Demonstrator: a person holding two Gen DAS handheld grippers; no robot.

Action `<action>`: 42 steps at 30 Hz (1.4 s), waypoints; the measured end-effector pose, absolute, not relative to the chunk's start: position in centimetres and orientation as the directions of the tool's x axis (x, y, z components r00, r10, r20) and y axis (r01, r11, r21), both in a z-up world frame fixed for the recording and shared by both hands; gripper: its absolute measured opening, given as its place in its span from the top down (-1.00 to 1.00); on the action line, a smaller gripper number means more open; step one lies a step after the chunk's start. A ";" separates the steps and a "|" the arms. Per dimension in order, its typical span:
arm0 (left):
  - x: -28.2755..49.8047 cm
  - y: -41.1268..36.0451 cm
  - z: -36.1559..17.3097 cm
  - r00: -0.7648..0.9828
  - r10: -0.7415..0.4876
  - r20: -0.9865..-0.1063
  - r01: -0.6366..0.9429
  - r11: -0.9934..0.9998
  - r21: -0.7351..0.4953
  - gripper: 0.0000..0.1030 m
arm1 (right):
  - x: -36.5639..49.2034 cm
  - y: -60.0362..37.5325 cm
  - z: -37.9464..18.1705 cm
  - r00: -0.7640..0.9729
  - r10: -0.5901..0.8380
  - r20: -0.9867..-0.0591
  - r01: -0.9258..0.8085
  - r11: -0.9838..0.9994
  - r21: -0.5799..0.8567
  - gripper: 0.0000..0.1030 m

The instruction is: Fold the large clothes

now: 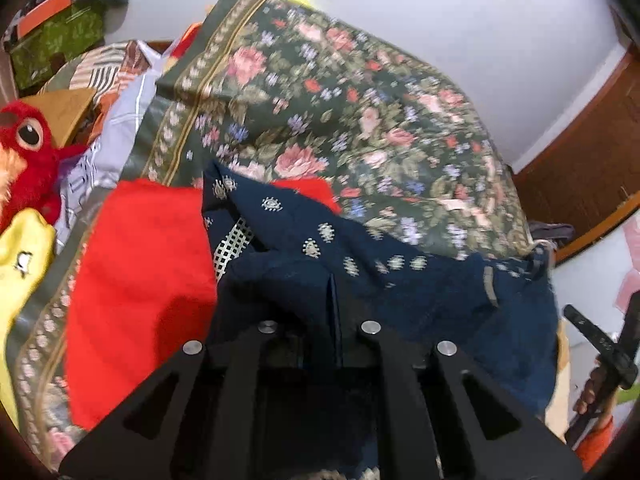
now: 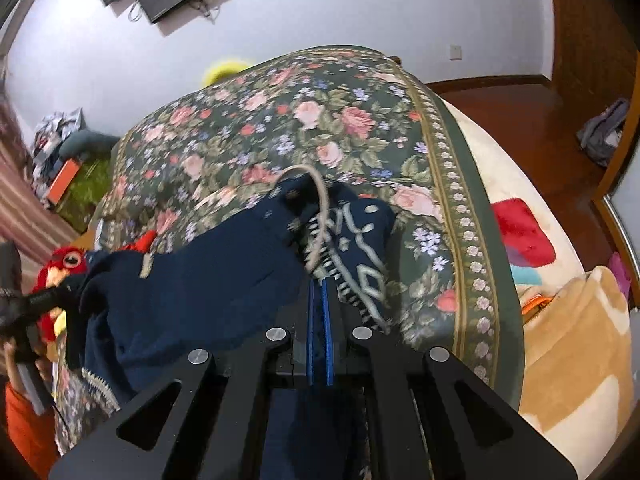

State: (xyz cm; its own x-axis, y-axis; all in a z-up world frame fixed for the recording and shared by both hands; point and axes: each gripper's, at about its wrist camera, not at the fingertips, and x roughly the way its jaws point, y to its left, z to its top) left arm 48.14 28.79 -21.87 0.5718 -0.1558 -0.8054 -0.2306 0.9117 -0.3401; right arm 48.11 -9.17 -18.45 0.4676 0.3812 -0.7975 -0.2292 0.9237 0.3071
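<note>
Both jaws closed on cloth. Left gripper (image 1: 334,304): jaws pinched on a fold of the navy garment (image 1: 400,280), fabric bunched over the tips. Right gripper (image 2: 320,320): blue pads pressed together with the garment's patterned edge caught between them; a pale cord loop (image 2: 316,184) rises just beyond the tips.

Garment position: held up between my two grippers, above the bed (image 1: 360,100). It hangs slack, sagging in the middle, with a lower part drooping toward the floral bedspread. Small pale motifs dot the navy cloth; a white embroidered panel (image 2: 360,264) shows near the right jaws. In the left view my right gripper is at the far right edge, well apart, so the cloth spans a wide gap.

Also on the bed: a red cloth (image 1: 136,288) lying flat beside the garment, a red plush bird (image 1: 24,152) and a yellow plush (image 1: 20,272) at the left edge. Other fabrics pile near the wall; blurred, not identified.

Progress, as judged: early. No crisp fold line is visible and the garment is crumpled, not spread. I read this as the lift-and-straighten step before laying it flat. Left to do: stretch it taut, lay it on the bedspread, smooth it, then make the folds. Cannot tell which garment edges I hold, so its orientation is uncertain.
</note>
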 end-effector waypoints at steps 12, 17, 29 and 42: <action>42.6 28.4 -14.2 0.687 -0.091 -0.721 -0.162 0.948 -0.273 0.04 | 44.9 -4.3 -16.0 0.478 0.412 -0.776 -0.397 0.889 0.227 -0.13; 42.9 27.2 -17.3 0.614 -0.020 -0.789 -0.114 0.987 -0.114 -0.02 | 46.5 -4.6 -17.0 0.462 0.387 -0.798 -0.370 0.902 0.223 -0.15; 49.9 25.8 -23.4 0.535 0.048 -0.844 -0.077 0.997 0.008 -0.03 | 51.0 -4.6 -21.5 0.391 0.375 -0.841 -0.291 0.917 0.274 0.24; 51.2 28.1 -25.2 0.514 0.094 -0.853 -0.218 0.976 -0.023 -0.07 | 48.7 -5.4 -14.6 0.573 0.366 -0.734 -0.332 0.922 0.201 0.83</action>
